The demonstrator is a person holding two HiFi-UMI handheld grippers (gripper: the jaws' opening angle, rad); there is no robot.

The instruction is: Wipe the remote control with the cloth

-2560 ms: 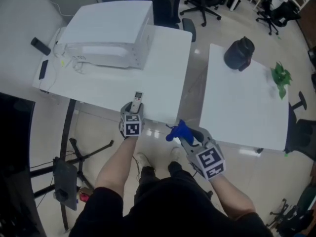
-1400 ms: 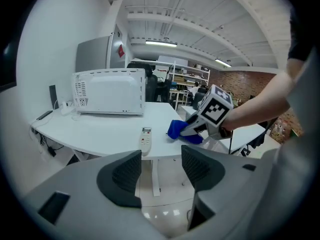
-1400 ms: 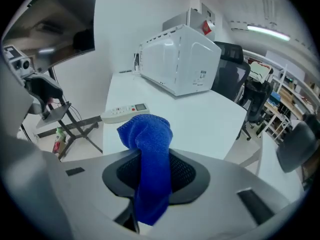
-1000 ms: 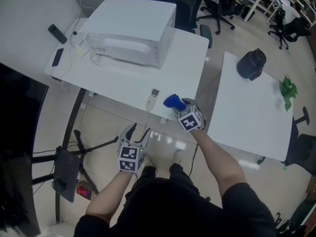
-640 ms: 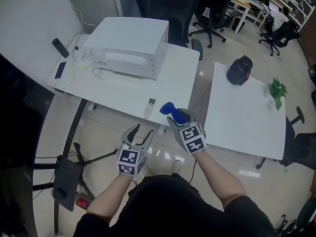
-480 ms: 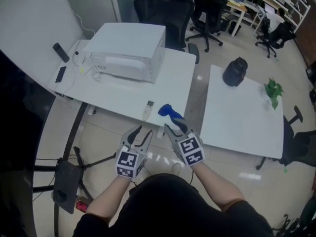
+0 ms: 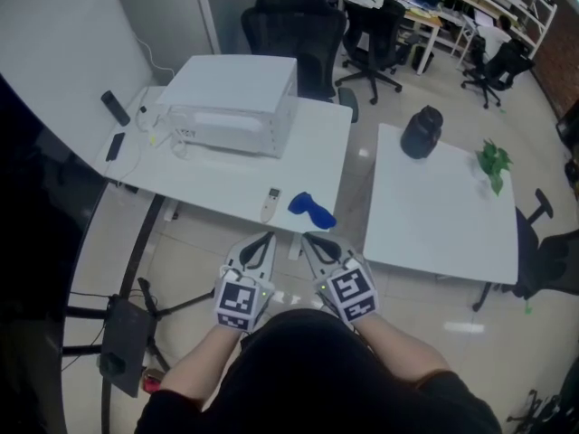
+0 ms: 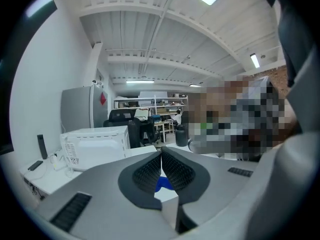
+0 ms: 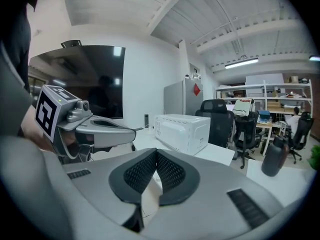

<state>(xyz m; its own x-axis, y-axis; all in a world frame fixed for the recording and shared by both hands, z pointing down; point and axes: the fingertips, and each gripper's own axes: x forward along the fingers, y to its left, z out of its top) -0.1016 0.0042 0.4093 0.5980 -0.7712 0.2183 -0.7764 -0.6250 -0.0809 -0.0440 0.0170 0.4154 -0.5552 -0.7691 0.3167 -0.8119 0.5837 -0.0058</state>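
Head view: crumpled blue cloth (image 7: 312, 210) lay just beside the slim white remote control (image 7: 270, 203), well ahead of left gripper (image 7: 262, 242) and right gripper (image 7: 315, 241), whose ribbed jaws were closed and empty.

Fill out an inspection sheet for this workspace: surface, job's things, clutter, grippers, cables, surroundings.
Surface: left table and right table, both white, with a gap between them.
Job's things: remote and blue cloth lie side by side near the left table's front edge, neither held.
Clutter: microwave and two small dark devices on the left table; black jug and green plant on the right table.
Grippers: left gripper and right gripper both shut, empty, short of the table.
Cables: white leads beside the microwave.
Surroundings: office chairs; tripod on the floor.
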